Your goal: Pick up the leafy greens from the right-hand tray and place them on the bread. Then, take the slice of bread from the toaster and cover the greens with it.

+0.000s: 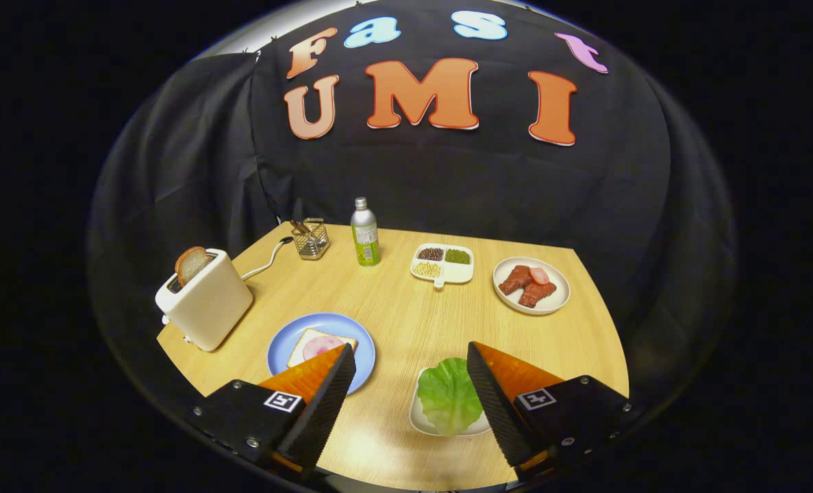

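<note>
Greens (449, 396) lengthwise between spread tool (411, 359) fingers.

gripper (411, 366) | wedge-shaped fingers, ribbed inner faces | black screwed mounts | square black-and-white marker each

A staged booth – cloth wall (447, 185), laid wooden table (406, 301).

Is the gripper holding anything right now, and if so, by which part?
Nothing is held. The gripper is open, its fingers apart above the table; the leafy greens lie untouched on their tray, beside the right finger.
</note>
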### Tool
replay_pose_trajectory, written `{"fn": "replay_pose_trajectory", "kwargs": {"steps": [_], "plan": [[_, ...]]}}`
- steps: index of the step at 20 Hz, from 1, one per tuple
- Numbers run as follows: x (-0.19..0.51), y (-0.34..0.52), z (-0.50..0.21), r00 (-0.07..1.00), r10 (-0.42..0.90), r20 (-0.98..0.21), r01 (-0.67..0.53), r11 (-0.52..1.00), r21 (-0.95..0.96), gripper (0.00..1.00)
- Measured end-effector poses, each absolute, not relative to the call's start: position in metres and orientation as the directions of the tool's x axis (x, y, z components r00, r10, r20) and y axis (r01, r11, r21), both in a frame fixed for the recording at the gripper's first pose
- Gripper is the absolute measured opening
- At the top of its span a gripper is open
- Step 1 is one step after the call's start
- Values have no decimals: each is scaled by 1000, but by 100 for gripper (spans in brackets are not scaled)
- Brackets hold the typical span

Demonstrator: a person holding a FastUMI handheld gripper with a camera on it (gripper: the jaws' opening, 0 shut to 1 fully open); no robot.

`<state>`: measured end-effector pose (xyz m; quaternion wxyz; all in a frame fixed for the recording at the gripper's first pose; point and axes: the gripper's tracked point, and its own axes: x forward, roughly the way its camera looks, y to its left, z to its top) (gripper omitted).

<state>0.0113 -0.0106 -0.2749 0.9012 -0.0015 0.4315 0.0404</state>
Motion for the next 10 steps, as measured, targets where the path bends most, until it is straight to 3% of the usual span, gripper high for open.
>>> {"fn": "replay_pose_trajectory", "kwargs": {"steps": [10], "plan": [[-4, -50, -381, 367, 38, -929, 31, 998, 53, 95]]}}
